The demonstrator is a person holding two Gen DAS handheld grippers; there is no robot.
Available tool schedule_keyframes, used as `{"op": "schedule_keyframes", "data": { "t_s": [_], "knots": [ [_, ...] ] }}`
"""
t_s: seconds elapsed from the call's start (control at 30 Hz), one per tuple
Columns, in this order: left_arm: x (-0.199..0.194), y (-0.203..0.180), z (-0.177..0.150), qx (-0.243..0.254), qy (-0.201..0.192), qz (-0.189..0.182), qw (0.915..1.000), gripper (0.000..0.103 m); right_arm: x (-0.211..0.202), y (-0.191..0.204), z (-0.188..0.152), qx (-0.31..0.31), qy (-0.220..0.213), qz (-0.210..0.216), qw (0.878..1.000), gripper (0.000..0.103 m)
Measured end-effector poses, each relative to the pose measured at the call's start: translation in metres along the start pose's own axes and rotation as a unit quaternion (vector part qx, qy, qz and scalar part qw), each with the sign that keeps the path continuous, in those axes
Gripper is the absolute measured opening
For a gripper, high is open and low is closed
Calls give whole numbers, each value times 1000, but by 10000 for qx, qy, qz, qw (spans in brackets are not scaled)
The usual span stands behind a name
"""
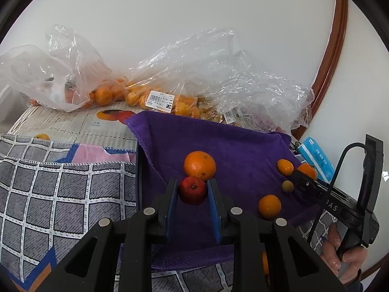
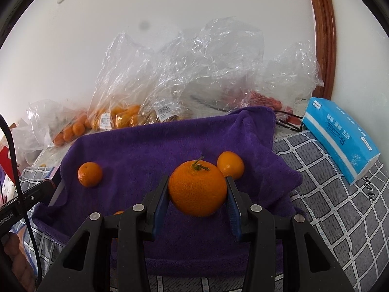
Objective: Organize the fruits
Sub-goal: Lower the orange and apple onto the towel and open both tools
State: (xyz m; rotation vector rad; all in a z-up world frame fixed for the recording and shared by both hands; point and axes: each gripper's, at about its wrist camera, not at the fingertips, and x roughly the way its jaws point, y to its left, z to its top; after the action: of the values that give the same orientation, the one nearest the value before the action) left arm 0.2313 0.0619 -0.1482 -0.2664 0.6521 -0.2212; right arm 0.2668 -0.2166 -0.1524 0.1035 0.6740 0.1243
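My left gripper is shut on a small red apple over a purple towel. A large orange lies just beyond the apple. A small orange, a tiny greenish-brown fruit and a kumquat-like orange fruit lie to the right. My right gripper is shut on a stemmed mandarin above the purple towel. A small orange fruit sits behind it and another orange lies to the left. The right gripper also shows in the left wrist view.
Clear plastic bags of oranges and other fruit line the white wall. A blue tissue pack lies at the right on a grey checked cloth. The grey checked cloth also covers the left side. A brown door frame stands behind.
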Motion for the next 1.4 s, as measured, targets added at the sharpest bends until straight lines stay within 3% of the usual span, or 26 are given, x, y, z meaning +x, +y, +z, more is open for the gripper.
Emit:
{"op": "schedule_keyframes", "data": {
  "t_s": [0.73,1.1,1.2,1.33,1.4],
  "knots": [
    [11,-7,-5,207,366,-122,9990,23,12,-1,-5,22,327,-43,9995,44],
    [14,-8,-5,228,407,-105,9989,24,7,1,-4,-21,194,-53,9998,53],
    [11,-7,-4,200,342,-116,9991,28,4,1,-4,-8,112,-73,9999,55],
    [6,-6,-3,179,196,-131,9996,44,0,1,-3,-12,30,-113,9999,56],
    [4,-7,-3,202,141,-130,9996,47,-1,2,-3,-36,-23,-146,9999,57]
  ]
}}
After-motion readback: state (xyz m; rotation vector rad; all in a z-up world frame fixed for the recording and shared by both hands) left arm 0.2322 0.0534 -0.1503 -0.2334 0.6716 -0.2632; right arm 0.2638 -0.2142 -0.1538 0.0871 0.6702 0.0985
